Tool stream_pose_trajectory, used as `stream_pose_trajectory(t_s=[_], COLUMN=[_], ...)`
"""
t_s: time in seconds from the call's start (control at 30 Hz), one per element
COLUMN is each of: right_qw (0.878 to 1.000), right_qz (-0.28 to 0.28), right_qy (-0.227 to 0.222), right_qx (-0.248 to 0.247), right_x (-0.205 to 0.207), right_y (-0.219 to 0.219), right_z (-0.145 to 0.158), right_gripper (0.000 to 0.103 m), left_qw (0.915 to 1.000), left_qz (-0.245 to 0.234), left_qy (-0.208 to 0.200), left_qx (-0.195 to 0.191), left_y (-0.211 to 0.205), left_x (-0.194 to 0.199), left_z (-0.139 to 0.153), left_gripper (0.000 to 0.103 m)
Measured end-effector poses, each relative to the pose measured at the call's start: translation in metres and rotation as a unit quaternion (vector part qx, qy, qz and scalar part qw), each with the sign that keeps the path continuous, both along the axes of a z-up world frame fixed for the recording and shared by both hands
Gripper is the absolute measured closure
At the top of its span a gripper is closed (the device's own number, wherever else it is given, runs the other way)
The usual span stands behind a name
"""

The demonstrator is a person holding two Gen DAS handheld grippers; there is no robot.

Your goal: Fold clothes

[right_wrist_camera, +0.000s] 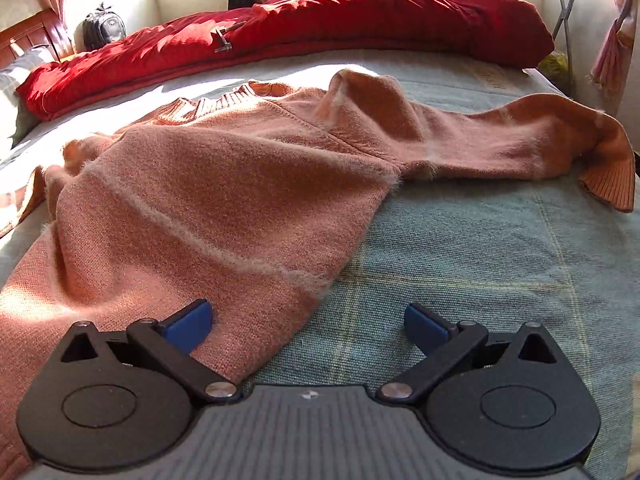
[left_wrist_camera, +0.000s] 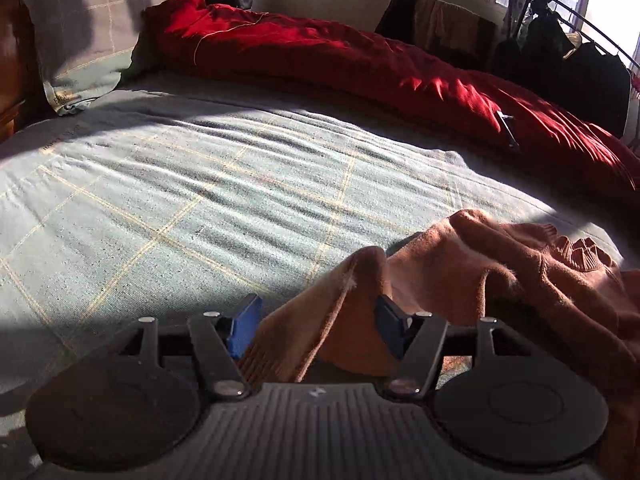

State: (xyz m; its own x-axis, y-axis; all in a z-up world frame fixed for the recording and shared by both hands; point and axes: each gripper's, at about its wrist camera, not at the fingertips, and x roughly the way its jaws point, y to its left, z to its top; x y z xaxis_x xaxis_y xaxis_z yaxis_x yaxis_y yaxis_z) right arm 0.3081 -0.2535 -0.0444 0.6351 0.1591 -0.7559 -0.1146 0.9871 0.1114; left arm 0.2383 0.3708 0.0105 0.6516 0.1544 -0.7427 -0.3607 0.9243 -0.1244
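In the left wrist view, the left gripper sits low over the bed, pointing level toward the far red quilt, its jaws spread with a raised fold of the orange sweater draped between them, unpinched. In the right wrist view, the right gripper hovers low and level, jaws wide, left pad over the sweater's near hem, right over bare bedsheet.

Sweater on bed, before quilt
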Motion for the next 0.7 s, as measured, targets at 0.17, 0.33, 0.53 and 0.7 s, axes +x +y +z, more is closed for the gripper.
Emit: stream_pose_trajectory(t_s=[0.17,0.33,0.53,0.7], right_qw=[1.0,0.999,0.999,0.999], right_qz=[0.006,-0.001,-0.003,-0.002], right_qy=[0.006,0.009,0.008,0.005], right_qx=[-0.021,-0.035,-0.044,-0.048], right_x=[0.006,0.007,0.007,0.006], right_y=[0.007,0.014,0.017,0.018], right_z=[0.001,0.004,0.005,0.005], right_gripper=[0.0,0.0,0.0,0.0], left_qw=[0.9996,0.9999,0.9985,0.9922], left_qz=[-0.007,0.001,0.054,0.124], left_qy=[0.017,0.014,-0.006,-0.001], left_qx=[0.023,0.008,0.007,0.011], left_y=[0.0,0.008,0.033,0.066], left_x=[-0.01,-0.007,-0.026,-0.046], left_z=[-0.032,-0.035,-0.005,0.012], left_gripper=[0.041,0.098,0.099,0.098])
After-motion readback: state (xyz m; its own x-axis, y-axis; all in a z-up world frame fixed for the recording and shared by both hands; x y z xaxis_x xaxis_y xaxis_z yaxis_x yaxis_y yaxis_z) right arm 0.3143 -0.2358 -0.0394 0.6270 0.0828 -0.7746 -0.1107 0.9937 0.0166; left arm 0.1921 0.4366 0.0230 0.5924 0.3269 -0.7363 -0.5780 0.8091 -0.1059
